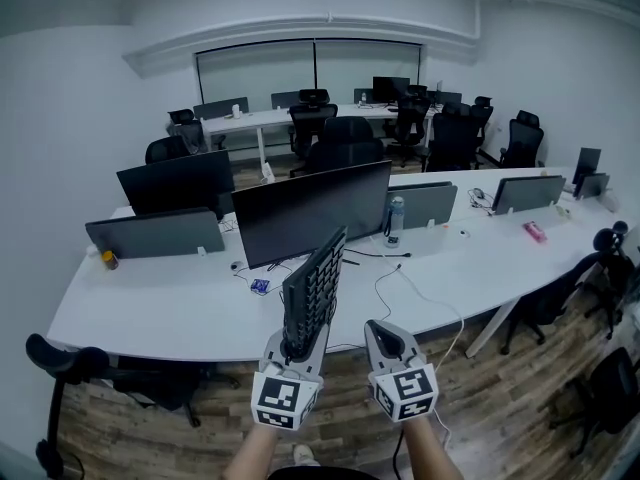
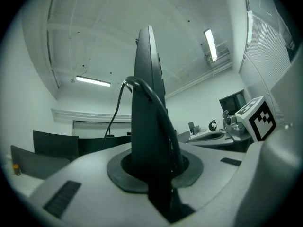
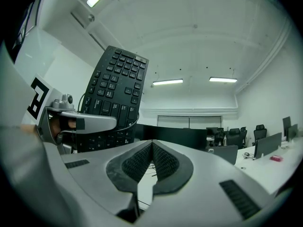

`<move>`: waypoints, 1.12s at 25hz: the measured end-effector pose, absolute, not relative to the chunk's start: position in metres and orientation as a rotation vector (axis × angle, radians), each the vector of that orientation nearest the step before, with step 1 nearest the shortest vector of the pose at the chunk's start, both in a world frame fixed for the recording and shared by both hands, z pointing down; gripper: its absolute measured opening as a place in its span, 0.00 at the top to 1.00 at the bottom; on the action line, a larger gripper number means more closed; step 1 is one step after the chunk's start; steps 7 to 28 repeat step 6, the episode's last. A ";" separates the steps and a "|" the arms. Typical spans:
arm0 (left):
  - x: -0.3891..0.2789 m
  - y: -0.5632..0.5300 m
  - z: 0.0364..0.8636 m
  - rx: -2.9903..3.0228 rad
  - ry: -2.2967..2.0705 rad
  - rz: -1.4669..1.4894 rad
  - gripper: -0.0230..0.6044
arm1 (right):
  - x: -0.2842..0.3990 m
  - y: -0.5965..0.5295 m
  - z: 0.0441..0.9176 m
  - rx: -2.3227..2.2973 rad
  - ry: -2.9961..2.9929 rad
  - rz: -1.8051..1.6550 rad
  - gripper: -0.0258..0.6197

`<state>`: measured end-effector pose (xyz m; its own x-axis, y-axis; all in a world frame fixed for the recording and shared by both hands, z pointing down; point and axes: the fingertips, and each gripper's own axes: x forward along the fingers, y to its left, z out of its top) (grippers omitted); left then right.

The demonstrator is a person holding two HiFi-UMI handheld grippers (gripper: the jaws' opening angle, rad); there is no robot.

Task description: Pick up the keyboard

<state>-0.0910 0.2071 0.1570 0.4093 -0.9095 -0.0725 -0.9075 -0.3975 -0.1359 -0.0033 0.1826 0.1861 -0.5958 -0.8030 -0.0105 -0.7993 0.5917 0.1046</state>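
A: Left gripper (image 1: 296, 351)?
B: Jaws pinch one end of the black keyboard (image 1: 313, 286). Keyboard stands on edge, raised clear over the near edge of the table (image 1: 160, 313).
A: Right gripper (image 1: 386, 340)?
B: Jaws pressed together, empty, just beside the keyboard.

Left gripper (image 1: 298, 349) clamped; right gripper (image 1: 386, 334) closed.

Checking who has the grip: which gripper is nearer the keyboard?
Left. The left gripper is clamped on the lower end of the black keyboard, holding it up on edge. The right gripper is shut and empty, beside the keyboard without touching it.
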 end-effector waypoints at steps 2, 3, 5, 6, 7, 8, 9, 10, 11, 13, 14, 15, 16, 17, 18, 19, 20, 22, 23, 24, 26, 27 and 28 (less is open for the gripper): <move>-0.091 0.211 0.157 -2.506 1.632 -0.016 0.84 | -0.002 0.186 0.186 1.391 -2.775 -0.148 0.95; -0.091 0.213 0.157 -2.507 1.634 -0.013 0.84 | -0.002 0.187 0.187 1.389 -2.777 -0.144 0.95; -0.091 0.216 0.158 -2.510 1.637 -0.007 0.84 | -0.002 0.189 0.188 1.384 -2.782 -0.132 0.95; -0.092 0.217 0.158 -2.512 1.638 -0.003 0.84 | -0.002 0.190 0.188 1.382 -2.784 -0.126 0.95; -0.092 0.217 0.158 -2.512 1.638 -0.003 0.84 | -0.002 0.190 0.188 1.382 -2.784 -0.126 0.95; -0.092 0.217 0.158 -2.512 1.638 -0.003 0.84 | -0.002 0.190 0.188 1.382 -2.784 -0.126 0.95; -0.092 0.217 0.158 -2.512 1.638 -0.003 0.84 | -0.002 0.190 0.188 1.382 -2.784 -0.126 0.95; -0.092 0.217 0.158 -2.512 1.638 -0.003 0.84 | -0.002 0.190 0.188 1.382 -2.784 -0.126 0.95; -0.092 0.217 0.158 -2.512 1.638 -0.003 0.84 | -0.002 0.190 0.188 1.382 -2.784 -0.126 0.95; -0.092 0.217 0.158 -2.512 1.638 -0.003 0.84 | -0.002 0.190 0.188 1.382 -2.784 -0.126 0.95; -0.092 0.217 0.158 -2.512 1.638 -0.003 0.84 | -0.002 0.190 0.188 1.382 -2.784 -0.126 0.95; -0.092 0.217 0.158 -2.512 1.638 -0.003 0.84 | -0.002 0.190 0.188 1.382 -2.784 -0.126 0.95; -0.092 0.217 0.158 -2.512 1.638 -0.003 0.84 | -0.002 0.190 0.188 1.382 -2.784 -0.126 0.95; -0.092 0.217 0.158 -2.512 1.638 -0.003 0.84 | -0.002 0.190 0.188 1.382 -2.784 -0.126 0.95; -0.092 0.217 0.158 -2.512 1.638 -0.003 0.84 | -0.002 0.190 0.188 1.382 -2.784 -0.126 0.95; -0.092 0.217 0.158 -2.512 1.638 -0.003 0.84 | -0.002 0.190 0.188 1.382 -2.784 -0.126 0.95; -0.092 0.217 0.158 -2.512 1.638 -0.003 0.84 | -0.002 0.190 0.188 1.382 -2.784 -0.126 0.95; -0.092 0.217 0.158 -2.512 1.638 -0.003 0.84 | -0.002 0.190 0.188 1.382 -2.784 -0.126 0.95; -0.092 0.217 0.158 -2.512 1.638 -0.003 0.84 | -0.002 0.190 0.188 1.382 -2.784 -0.126 0.95; -0.092 0.217 0.158 -2.512 1.638 -0.003 0.84 | -0.002 0.190 0.188 1.382 -2.784 -0.126 0.95; -0.092 0.217 0.158 -2.512 1.638 -0.003 0.84 | -0.002 0.190 0.188 1.382 -2.784 -0.126 0.95; -0.092 0.217 0.158 -2.512 1.638 -0.003 0.84 | -0.002 0.190 0.188 1.382 -2.784 -0.126 0.95; -0.092 0.217 0.158 -2.512 1.638 -0.003 0.84 | -0.002 0.190 0.188 1.382 -2.784 -0.126 0.95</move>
